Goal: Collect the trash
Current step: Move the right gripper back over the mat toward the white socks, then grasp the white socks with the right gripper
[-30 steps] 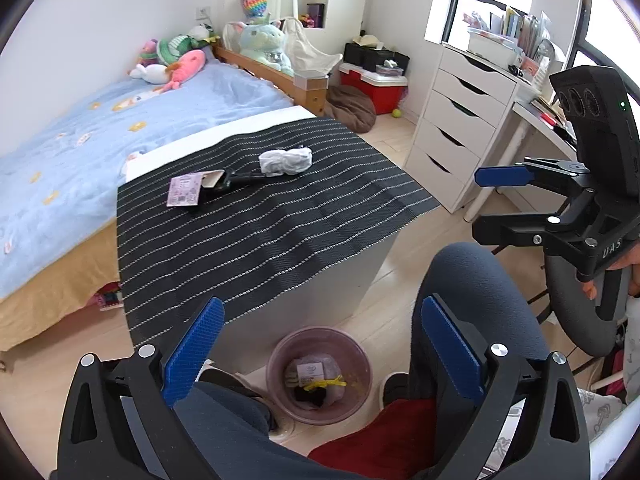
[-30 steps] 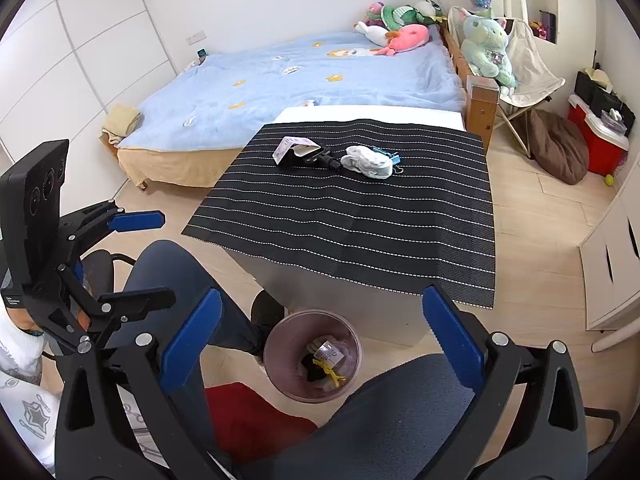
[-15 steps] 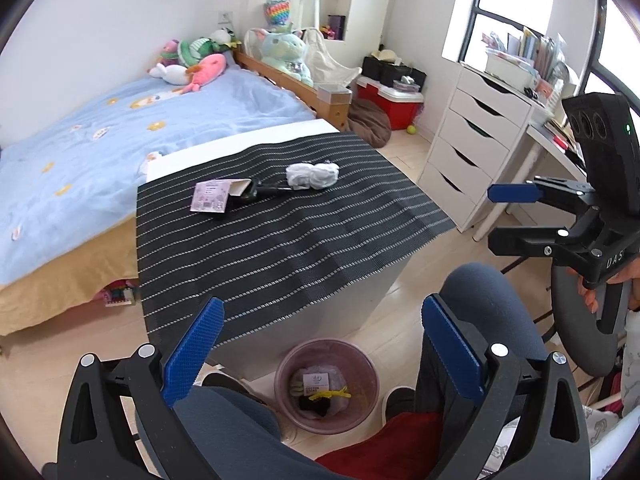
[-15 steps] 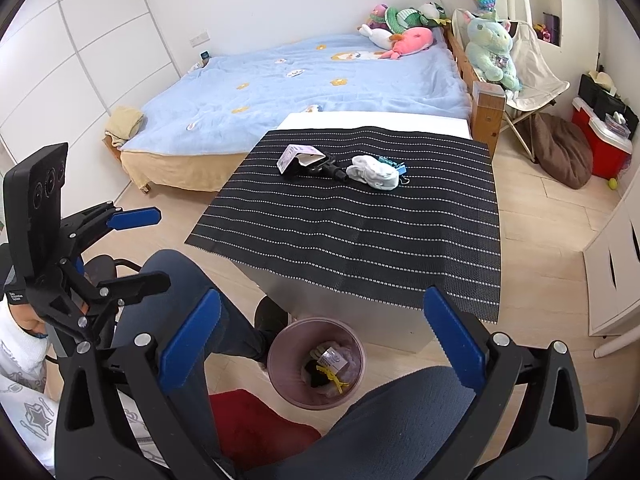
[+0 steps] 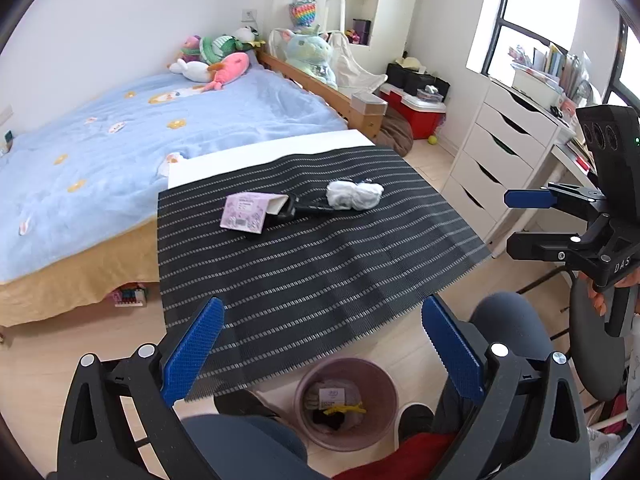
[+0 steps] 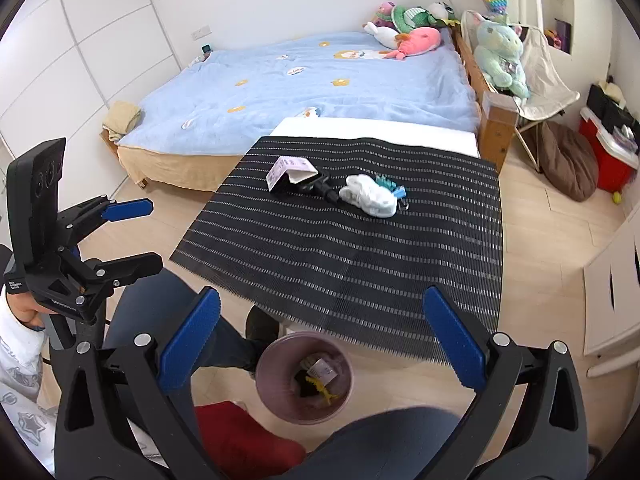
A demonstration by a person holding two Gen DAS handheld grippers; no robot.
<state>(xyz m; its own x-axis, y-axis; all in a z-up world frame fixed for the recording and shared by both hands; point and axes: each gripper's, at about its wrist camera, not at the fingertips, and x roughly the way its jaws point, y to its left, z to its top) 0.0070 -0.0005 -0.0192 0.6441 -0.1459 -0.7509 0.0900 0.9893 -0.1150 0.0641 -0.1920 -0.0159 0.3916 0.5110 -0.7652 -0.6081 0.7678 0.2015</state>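
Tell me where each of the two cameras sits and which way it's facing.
Left wrist: on the left gripper, raised over the knees, facing the black striped mat and the blue-covered bed; the right gripper shows at the right edge.
Right wrist: on the right gripper, facing the same way; the left gripper shows at left.
Shared: white crumpled wad, purple paper packet, pink round bin.

"DAS" on right tongs body

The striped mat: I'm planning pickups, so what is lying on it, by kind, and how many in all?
Purple-and-white carton: 1
Black handled item: 1
White crumpled wad: 1
Teal clip-like item: 1
Total: 4
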